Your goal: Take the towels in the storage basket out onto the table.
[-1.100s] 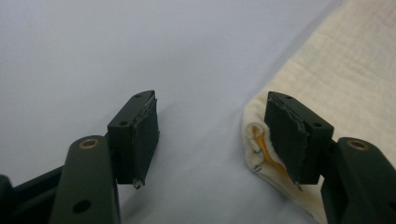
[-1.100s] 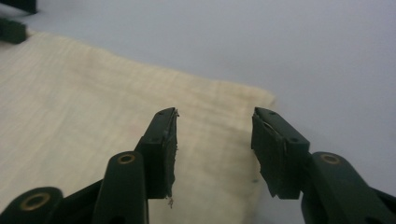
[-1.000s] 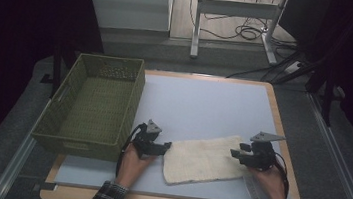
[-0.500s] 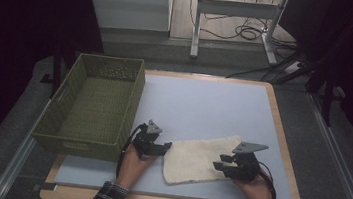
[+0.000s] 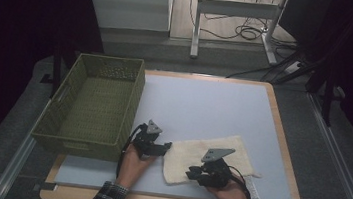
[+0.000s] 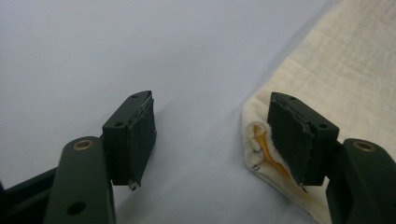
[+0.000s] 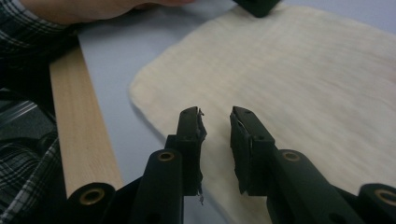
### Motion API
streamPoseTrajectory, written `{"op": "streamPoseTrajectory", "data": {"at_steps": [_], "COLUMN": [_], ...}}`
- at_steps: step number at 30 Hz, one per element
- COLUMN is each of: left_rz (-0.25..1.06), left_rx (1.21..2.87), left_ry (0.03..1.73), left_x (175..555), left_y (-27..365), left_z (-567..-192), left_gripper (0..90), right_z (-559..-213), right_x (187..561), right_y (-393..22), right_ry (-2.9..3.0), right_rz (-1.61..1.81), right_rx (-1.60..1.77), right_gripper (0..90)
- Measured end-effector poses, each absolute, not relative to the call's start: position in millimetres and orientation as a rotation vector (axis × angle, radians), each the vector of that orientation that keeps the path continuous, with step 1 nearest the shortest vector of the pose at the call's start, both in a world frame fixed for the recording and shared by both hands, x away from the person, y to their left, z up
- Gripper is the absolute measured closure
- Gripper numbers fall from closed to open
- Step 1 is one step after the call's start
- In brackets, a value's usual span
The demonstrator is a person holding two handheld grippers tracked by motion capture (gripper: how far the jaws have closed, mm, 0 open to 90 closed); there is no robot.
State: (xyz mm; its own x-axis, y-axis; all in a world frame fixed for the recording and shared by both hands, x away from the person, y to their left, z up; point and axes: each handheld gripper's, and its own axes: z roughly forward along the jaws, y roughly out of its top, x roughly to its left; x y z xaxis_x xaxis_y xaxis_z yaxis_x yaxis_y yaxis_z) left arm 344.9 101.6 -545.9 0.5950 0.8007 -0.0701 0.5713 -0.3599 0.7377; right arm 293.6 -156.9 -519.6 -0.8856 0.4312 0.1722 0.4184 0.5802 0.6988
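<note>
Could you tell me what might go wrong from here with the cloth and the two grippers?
1. The left gripper is open at the cream cloth's corner; it could close on nothing or push the hem away.
2. The right gripper, whose jaws have just been closing with no cloth between them, may pinch only air above the near edge.

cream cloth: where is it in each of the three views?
High view: cream cloth lies low centre-right on the white mat, between the two grippers.
Left gripper view: right side, its corner by the right-hand jaw.
Right gripper view: centre and right, past the jaws.
Shared landmark: white mat.
</note>
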Motion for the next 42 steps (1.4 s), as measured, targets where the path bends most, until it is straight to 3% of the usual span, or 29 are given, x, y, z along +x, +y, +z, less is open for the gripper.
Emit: {"op": "streamPoseTrajectory", "data": {"at_steps": [13, 17, 23, 29, 32, 33, 34, 35, 37, 42], "left_rz": [0.391, 0.392, 0.392, 0.398, 0.382, 0.377, 0.363, 0.343, 0.293, 0.353], "left_rx": [2.072, 2.072, 2.073, 2.085, 2.104, 2.109, 2.107, 2.105, 2.079, 2.052], "left_ry": [1.083, 1.084, 1.084, 1.068, 0.981, 0.961, 0.954, 0.949, 0.974, 0.988], "left_x": [345.0, 344.9, 345.0, 344.2, 341.1, 340.3, 340.0, 340.1, 340.7, 340.0], "left_y": [101.6, 101.7, 101.6, 101.2, 99.3, 98.5, 98.1, 98.2, 97.7, 97.6], "left_z": [-546.0, -546.0, -546.0, -545.4, -544.9, -544.8, -544.8, -544.8, -544.4, -540.6], "left_gripper": [33.0, 33.0, 33.1, 36.2, 59.9, 59.9, 69.6, 69.6, 83.5, 85.4], "right_z": [-523.7, -526.7, -530.3, -531.4, -531.4, -531.4, -531.3, -531.3, -531.4, -531.5], "right_x": [278.3, 276.4, 270.3, 262.0, 262.2, 262.2, 262.4, 262.4, 264.6, 268.9], "right_y": [-101.5, -91.9, -86.6, -83.3, -83.5, -83.5, -83.6, -83.6, -84.7, -84.8], "right_ry": [2.865, 2.853, 2.814, 2.742, 2.733, 2.733, 2.733, 2.733, 2.746, 2.762], "right_rz": [1.246, 1.19, 1.133, 1.077, 1.076, 1.076, 1.081, 1.081, 1.112, 1.166], "right_rx": [0.601, 0.566, 0.517, 0.523, 0.541, 0.541, 0.559, 0.559, 0.593, 0.622], "right_gripper": [69.1, 64.1, 63.8, 78.6, 83.0, 83.0, 83.6, 83.6, 84.0, 84.1]}}
